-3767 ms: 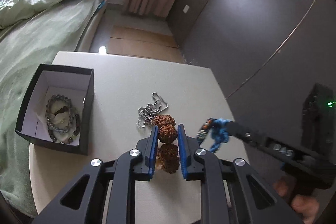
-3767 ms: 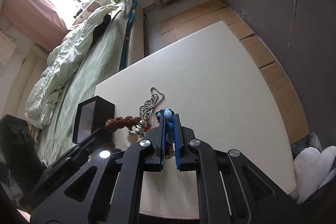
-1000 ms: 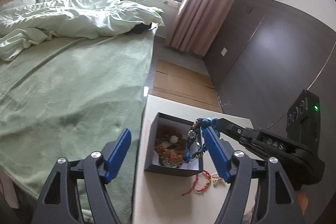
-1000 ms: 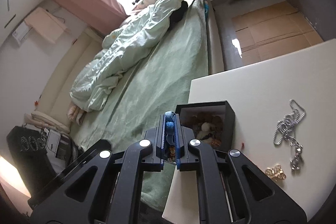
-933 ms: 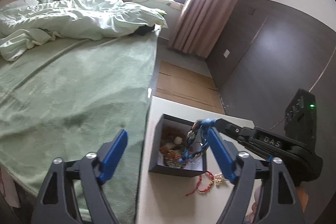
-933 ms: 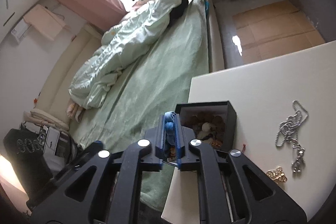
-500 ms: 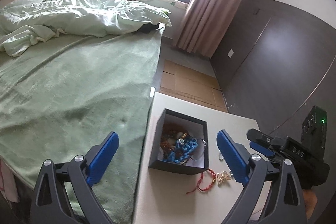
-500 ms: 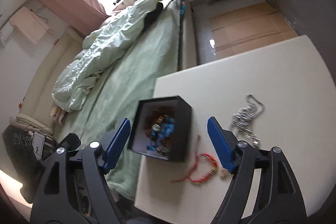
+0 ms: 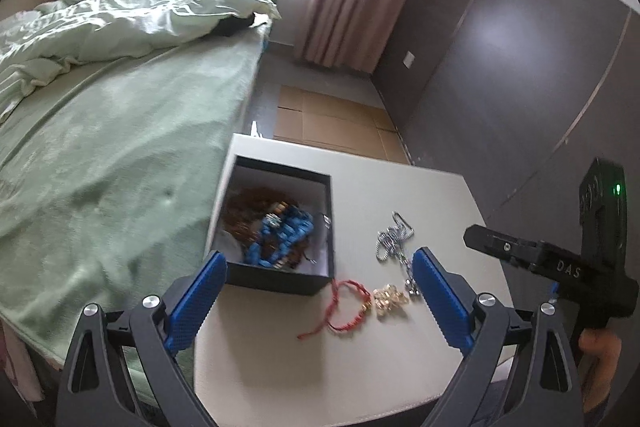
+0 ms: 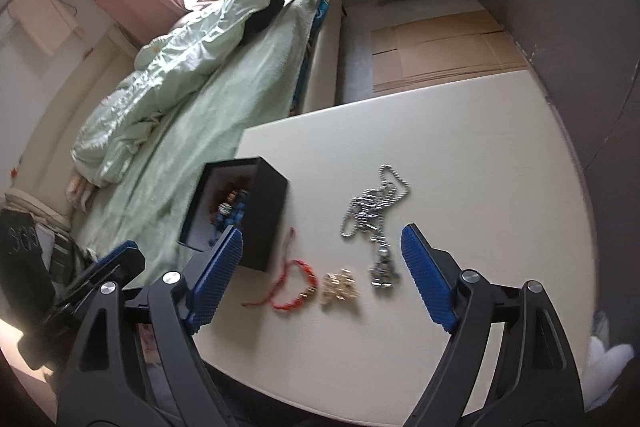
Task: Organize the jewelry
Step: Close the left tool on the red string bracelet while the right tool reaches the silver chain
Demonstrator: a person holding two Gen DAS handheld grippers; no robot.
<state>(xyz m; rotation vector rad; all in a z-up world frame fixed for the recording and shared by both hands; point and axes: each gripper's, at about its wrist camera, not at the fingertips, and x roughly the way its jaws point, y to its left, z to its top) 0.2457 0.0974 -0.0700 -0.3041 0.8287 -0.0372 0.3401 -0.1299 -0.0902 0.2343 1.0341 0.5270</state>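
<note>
Two claws agape | box [image 9: 280, 281] contents blurred | gold piece [image 10: 340, 285] indistinct

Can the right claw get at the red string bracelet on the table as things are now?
Probably yes. The right claw is open and empty, and the red string bracelet lies flat on the bare table between its fingers, beside the black box, with nothing over it.

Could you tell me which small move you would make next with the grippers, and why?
Probably lower the right gripper, open and empty, onto the red cord bracelet. It lies on the table beside the black box, where the blue bracelet already rests, and it is the loose piece nearest the box.
</note>
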